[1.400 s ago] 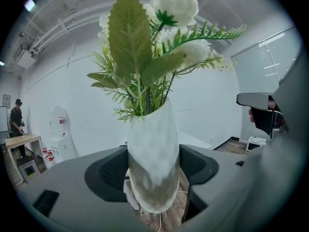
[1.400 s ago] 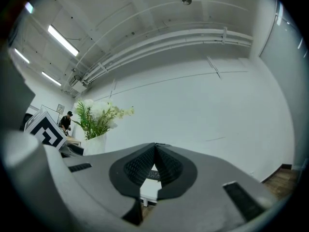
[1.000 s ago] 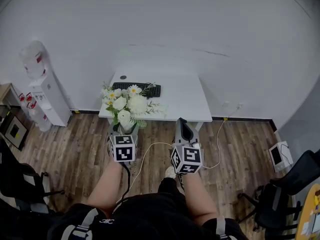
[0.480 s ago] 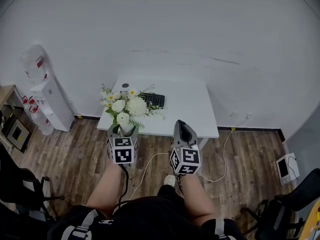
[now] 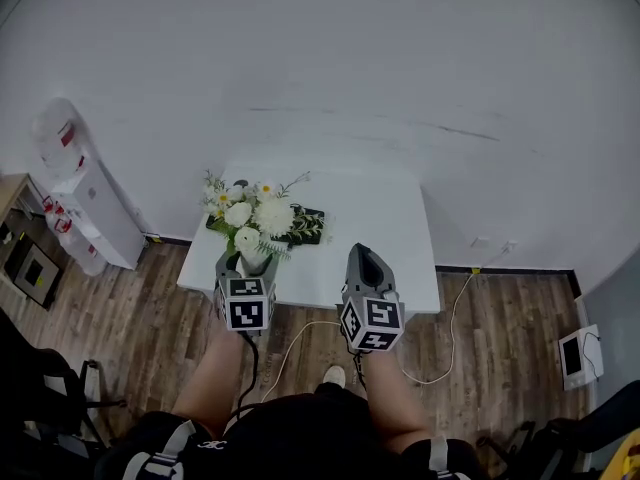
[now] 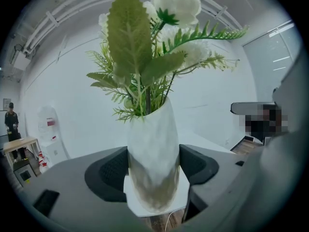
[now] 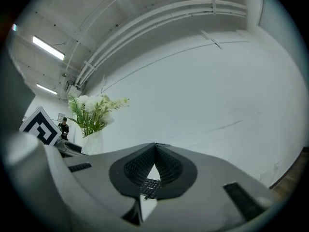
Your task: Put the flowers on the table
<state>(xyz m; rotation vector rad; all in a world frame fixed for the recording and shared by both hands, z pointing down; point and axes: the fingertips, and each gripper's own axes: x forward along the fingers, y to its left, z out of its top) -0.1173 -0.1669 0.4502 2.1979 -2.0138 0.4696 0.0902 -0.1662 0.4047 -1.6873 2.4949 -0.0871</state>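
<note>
White flowers stand in a vase pinched between the jaws of the left tool, carried in the air at the near left edge of the table. The right tool beside it is pressed together and empty; a keyboard lies on the table behind the blooms, and a water dispenser stands off to the left. The table has drawn closer under both tools than a second ago.

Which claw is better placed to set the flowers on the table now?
Left. The left claw is shut on the vase of flowers, at the table's near edge. The right claw is shut and empty, so it has nothing to place.
</note>
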